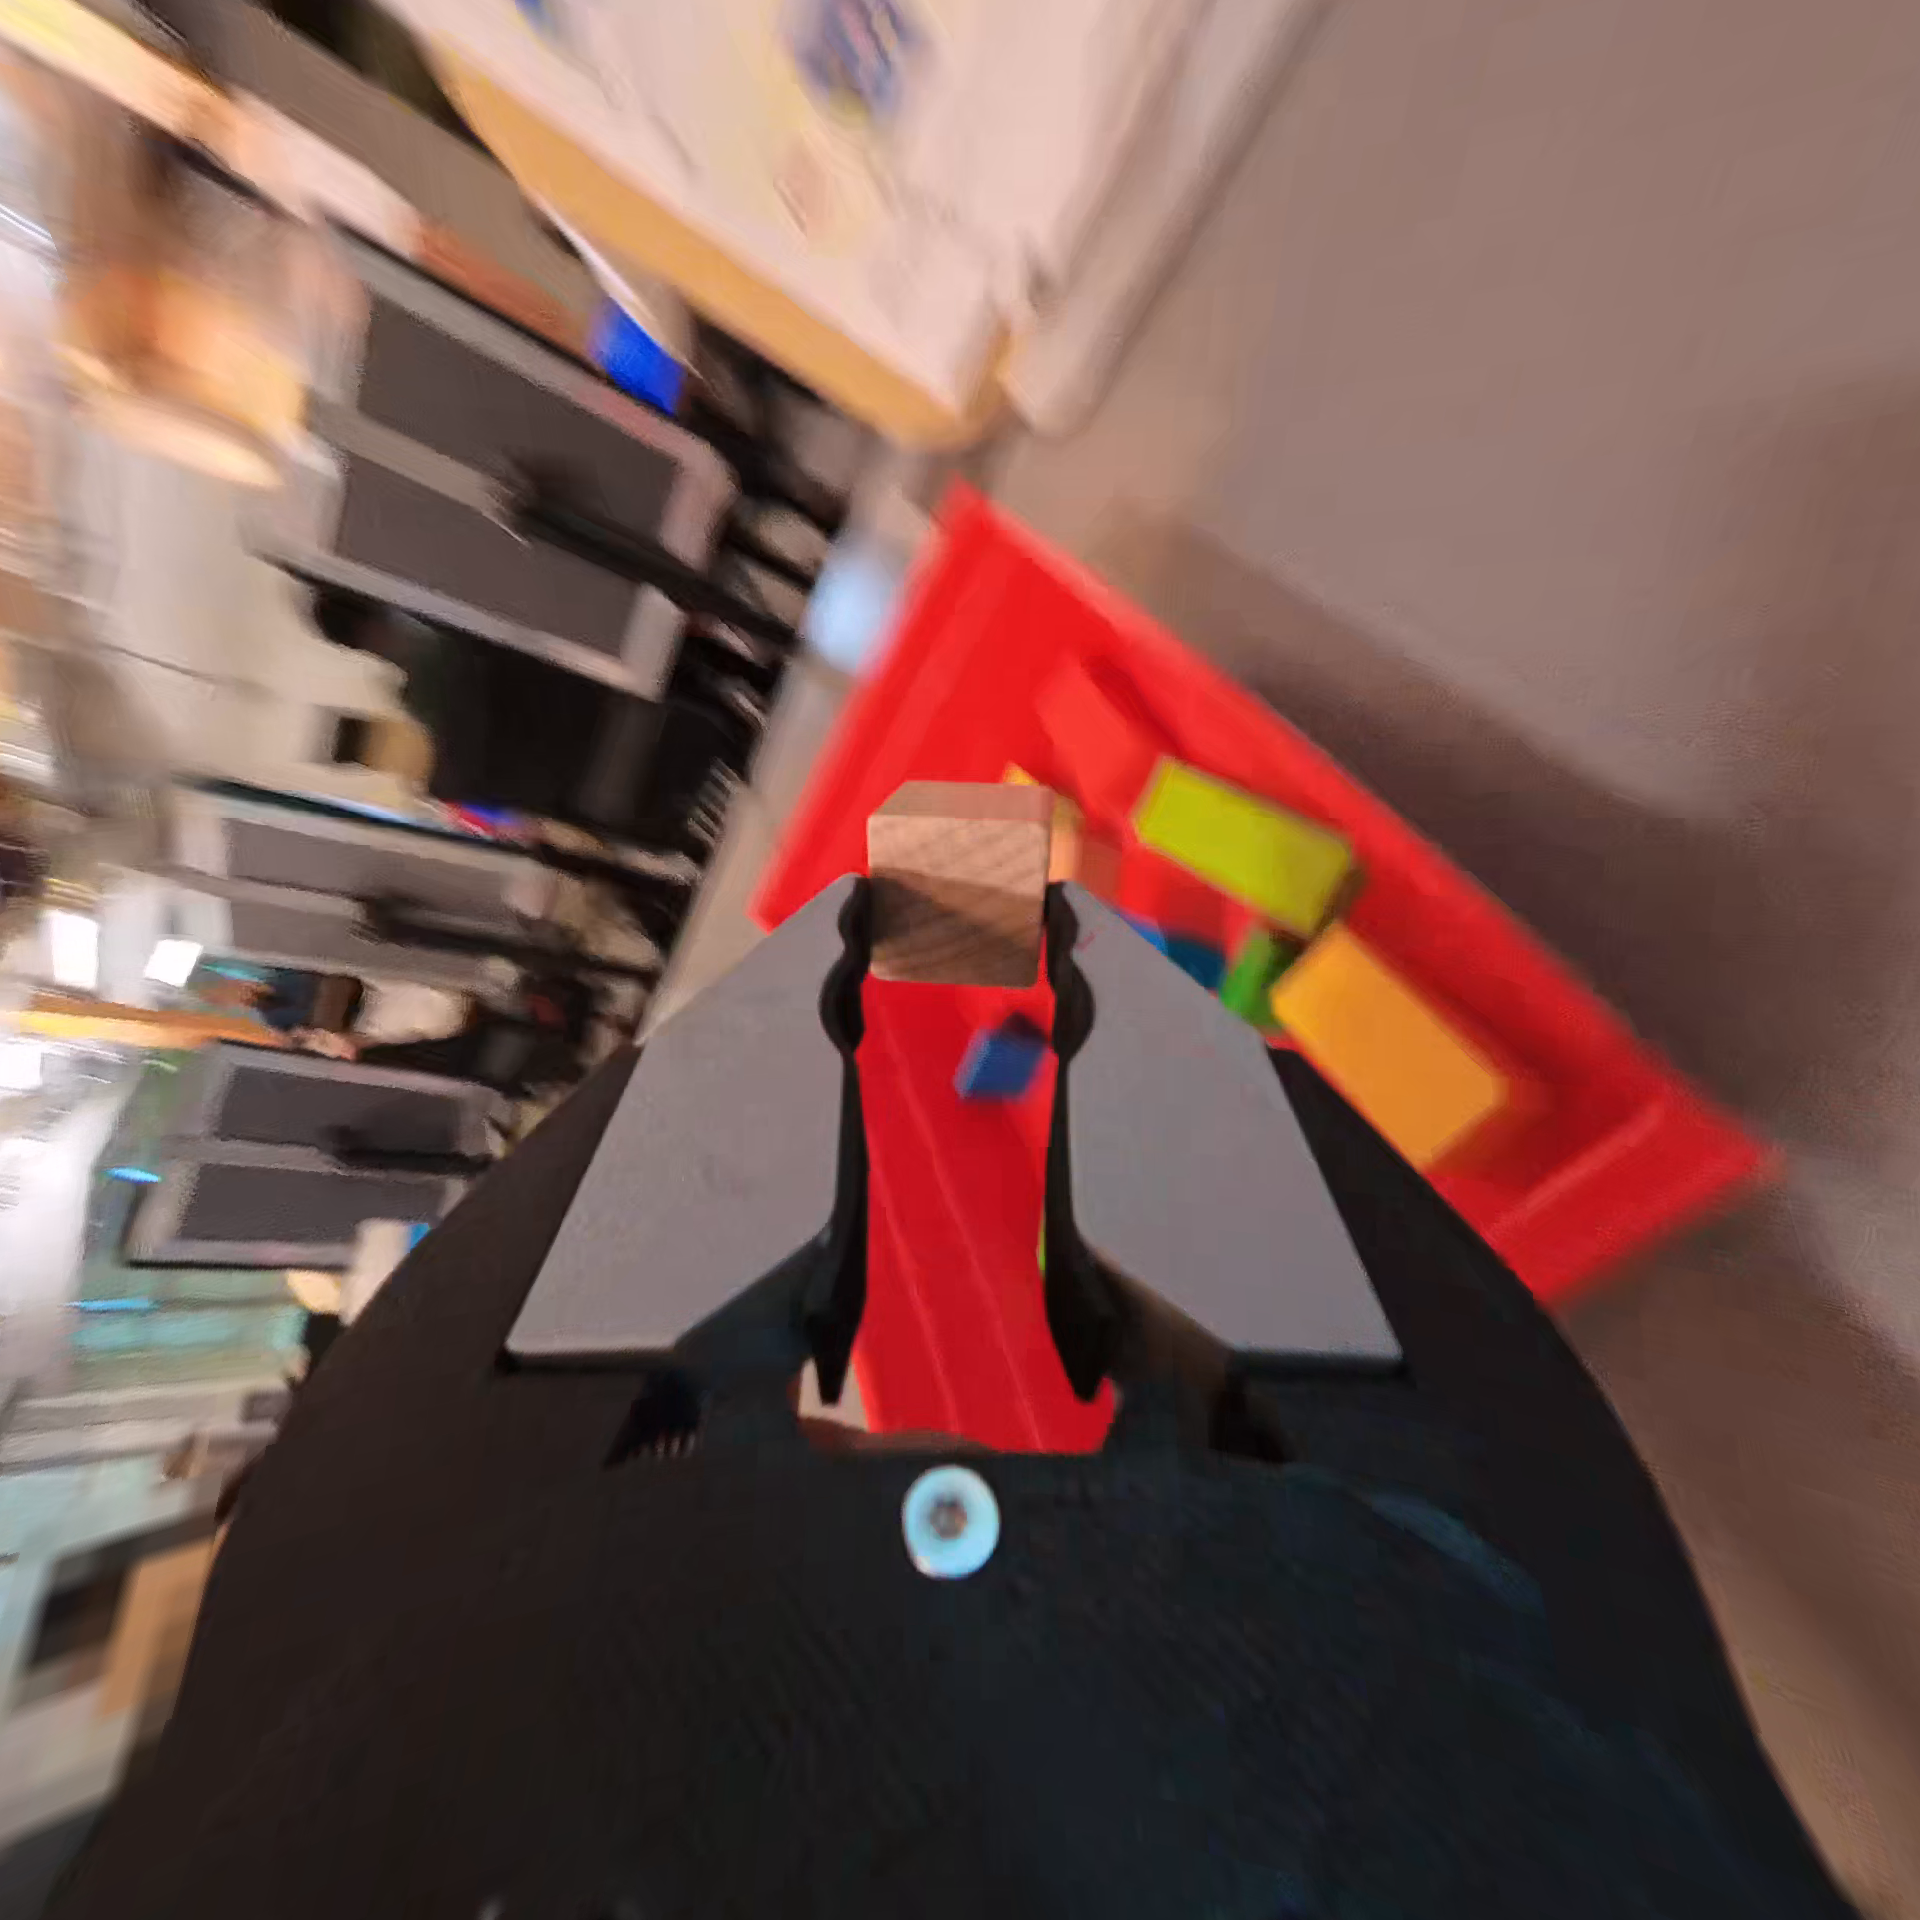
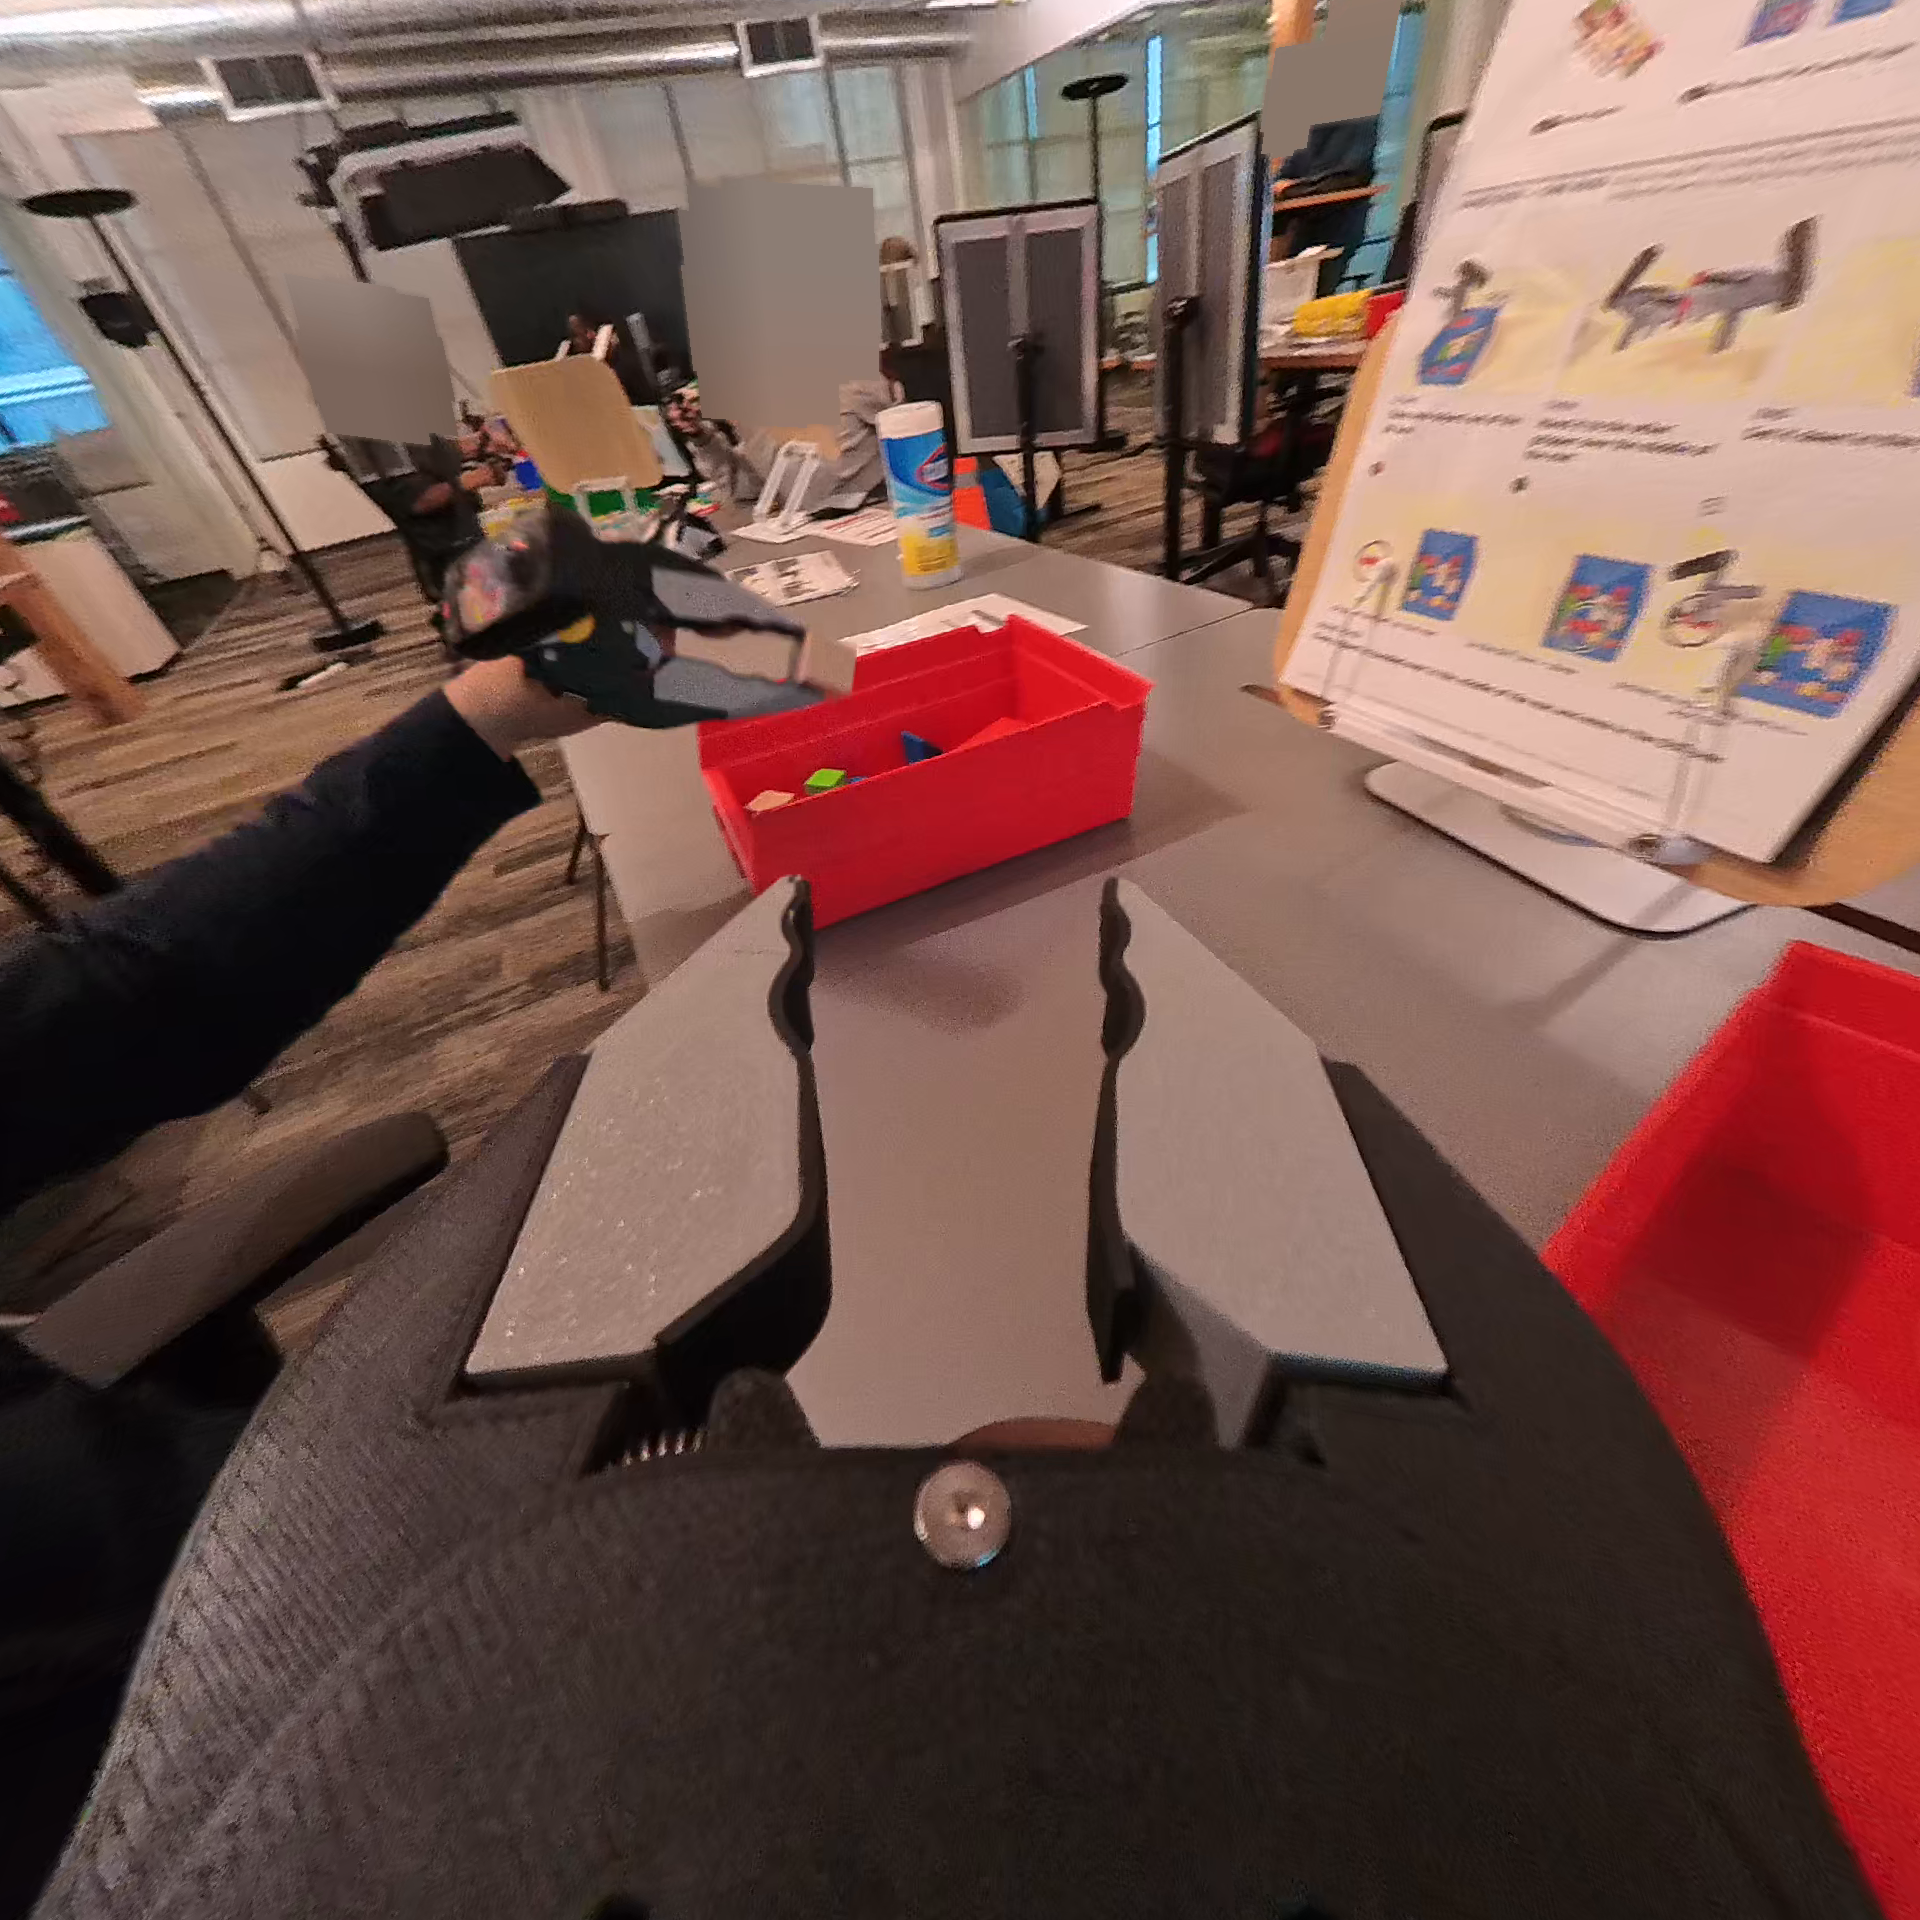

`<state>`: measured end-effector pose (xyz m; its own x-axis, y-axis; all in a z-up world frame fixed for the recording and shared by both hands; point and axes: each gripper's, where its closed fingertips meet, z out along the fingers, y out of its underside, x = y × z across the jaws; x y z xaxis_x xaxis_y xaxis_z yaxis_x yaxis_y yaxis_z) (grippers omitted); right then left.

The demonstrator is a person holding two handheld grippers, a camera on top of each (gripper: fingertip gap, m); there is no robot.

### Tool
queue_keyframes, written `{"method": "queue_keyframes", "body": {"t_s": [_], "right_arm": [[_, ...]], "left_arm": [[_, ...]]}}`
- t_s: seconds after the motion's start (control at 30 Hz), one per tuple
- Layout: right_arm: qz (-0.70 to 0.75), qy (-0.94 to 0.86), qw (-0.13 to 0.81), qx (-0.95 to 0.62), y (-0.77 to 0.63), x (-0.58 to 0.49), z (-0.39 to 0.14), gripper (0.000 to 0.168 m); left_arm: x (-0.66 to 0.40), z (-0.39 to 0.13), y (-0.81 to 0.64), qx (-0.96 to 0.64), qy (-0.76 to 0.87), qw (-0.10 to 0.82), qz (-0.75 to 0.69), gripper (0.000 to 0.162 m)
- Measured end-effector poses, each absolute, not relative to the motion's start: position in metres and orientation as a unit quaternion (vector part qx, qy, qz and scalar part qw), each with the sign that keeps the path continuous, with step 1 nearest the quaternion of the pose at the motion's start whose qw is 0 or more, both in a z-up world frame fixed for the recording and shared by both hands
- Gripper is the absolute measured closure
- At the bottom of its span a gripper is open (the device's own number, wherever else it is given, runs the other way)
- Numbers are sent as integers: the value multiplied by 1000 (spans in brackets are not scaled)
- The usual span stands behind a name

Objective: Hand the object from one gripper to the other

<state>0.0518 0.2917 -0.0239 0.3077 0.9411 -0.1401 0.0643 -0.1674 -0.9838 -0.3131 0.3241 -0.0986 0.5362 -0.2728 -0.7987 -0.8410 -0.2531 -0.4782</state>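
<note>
Printed instruction sheet (image 2: 1621, 436) propped right of red bin (image 2: 925, 758); labelled wipes canister (image 2: 916, 488) behind it. Plain wooden block (image 1: 961, 899), square-faced, grain visible, pinched at tips of left gripper (image 1: 956, 925), held aloft over the bin's left end by outstretched dark sleeve (image 2: 239, 914). Right gripper (image 2: 956, 925), matte grey fingers, spread apart and empty, nearer than the bin.

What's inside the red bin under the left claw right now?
The red bin holds loose coloured blocks: a lime one, an orange one, a small blue one. The left claw and its wooden block cover part of the floor.
</note>
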Motion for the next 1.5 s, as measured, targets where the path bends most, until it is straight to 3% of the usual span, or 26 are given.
{"method": "queue_keyframes", "body": {"t_s": [0.13,0.33,0.53,0.7,0.87,0.93,1.37,1.5], "right_arm": [[478,-437,459,-608,263,23,-30,114],[583,-513,333,-534,187,-16,-36,114],[665,-540,202,-475,136,-29,-38,113],[666,-533,201,-482,140,-33,-40,122],[668,-535,187,-482,137,-39,-45,120],[672,-544,179,-470,132,-40,-46,135],[667,-501,225,-503,163,-48,-45,138],[667,-467,258,-521,192,-34,-36,138]], "left_arm": [[-203,-36,266,-567,395,678,250,131],[-77,-31,180,-402,475,775,111,131],[-40,-35,156,-357,516,772,104,131],[-36,-36,151,-352,523,770,99,131],[-27,-40,147,-344,534,766,98,131],[-25,-40,147,-343,534,766,100,131],[-43,-46,167,-428,502,750,55,132],[-55,-40,172,-450,476,754,54,120]]}}
